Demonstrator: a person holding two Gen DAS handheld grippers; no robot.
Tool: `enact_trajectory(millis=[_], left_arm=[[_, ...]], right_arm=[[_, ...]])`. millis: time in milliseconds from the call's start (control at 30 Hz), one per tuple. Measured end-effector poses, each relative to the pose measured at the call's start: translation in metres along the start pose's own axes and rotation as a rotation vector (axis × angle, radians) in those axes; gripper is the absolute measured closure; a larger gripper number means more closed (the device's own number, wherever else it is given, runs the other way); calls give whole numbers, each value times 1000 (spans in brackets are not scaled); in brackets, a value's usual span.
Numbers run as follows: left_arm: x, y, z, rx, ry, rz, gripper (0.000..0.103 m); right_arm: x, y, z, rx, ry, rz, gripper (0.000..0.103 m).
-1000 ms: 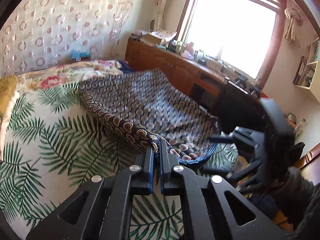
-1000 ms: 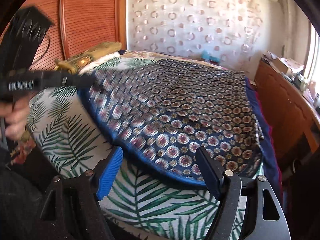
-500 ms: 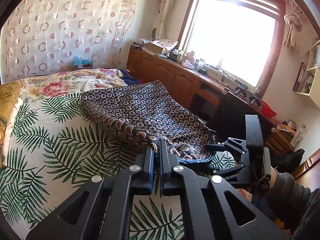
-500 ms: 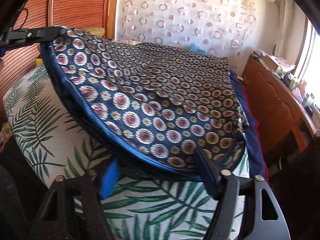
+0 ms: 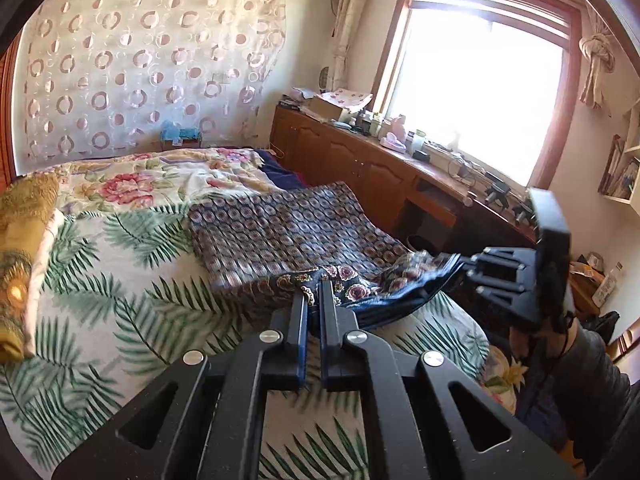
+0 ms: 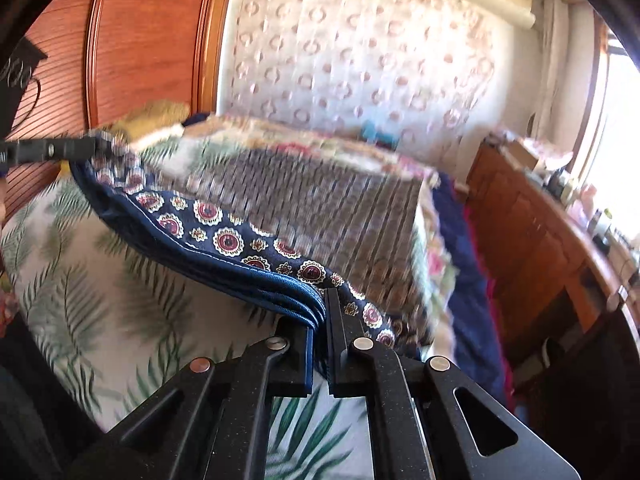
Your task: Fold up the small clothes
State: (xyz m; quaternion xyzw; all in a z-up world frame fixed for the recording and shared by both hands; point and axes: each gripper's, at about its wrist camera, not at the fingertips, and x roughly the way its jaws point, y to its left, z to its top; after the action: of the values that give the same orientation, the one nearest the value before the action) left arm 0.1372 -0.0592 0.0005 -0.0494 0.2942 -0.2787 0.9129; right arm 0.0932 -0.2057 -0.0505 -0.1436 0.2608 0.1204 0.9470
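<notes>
A navy garment with a medallion print (image 5: 288, 232) lies across the palm-leaf bedspread (image 5: 120, 300). Its near hem, with blue piping, is lifted off the bed. My left gripper (image 5: 314, 284) is shut on one corner of that hem. In the left wrist view the right gripper (image 5: 460, 260) holds the other corner at the right, the hem sagging between them. In the right wrist view my right gripper (image 6: 322, 300) is shut on several stacked piped layers of the garment (image 6: 228, 240). The left gripper (image 6: 96, 146) shows at the far left, pinching the same edge.
A floral quilt (image 5: 160, 176) and a yellow pillow (image 5: 24, 216) lie at the bed's far and left sides. A wooden cabinet (image 5: 360, 168) loaded with small items runs under the window to the right. A wooden headboard (image 6: 132, 40) stands behind. A person's dark sleeve (image 5: 588, 368) is at right.
My right gripper closed onto the garment's hem corner, having been open around it. Both grippers rose, lifting the near edge. The cloth has drawn flatter and further back on the bed.
</notes>
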Motion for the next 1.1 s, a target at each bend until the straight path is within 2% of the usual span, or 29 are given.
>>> enact_trajectory(millis=[133, 333, 633, 800, 1000, 1067, 1100], left_arm=[[11, 14, 22, -6, -12, 27, 98], [43, 37, 50, 0, -3, 77, 98], [97, 70, 80, -8, 35, 128, 98], [131, 91, 90, -16, 79, 138, 98], [153, 99, 95, -7, 111, 156, 97], [154, 98, 96, 7, 107, 169, 93], [154, 98, 97, 13, 101, 173, 86]], right_arm=[[10, -4, 39, -20, -47, -19, 99], [46, -13, 80, -31, -65, -16, 99], [115, -46, 107, -42, -47, 4, 99], [137, -60, 112, -26, -5, 14, 99], [157, -71, 120, 11, 51, 43, 99], [157, -72, 128, 18, 58, 45, 99], [158, -74, 131, 23, 58, 49, 99]])
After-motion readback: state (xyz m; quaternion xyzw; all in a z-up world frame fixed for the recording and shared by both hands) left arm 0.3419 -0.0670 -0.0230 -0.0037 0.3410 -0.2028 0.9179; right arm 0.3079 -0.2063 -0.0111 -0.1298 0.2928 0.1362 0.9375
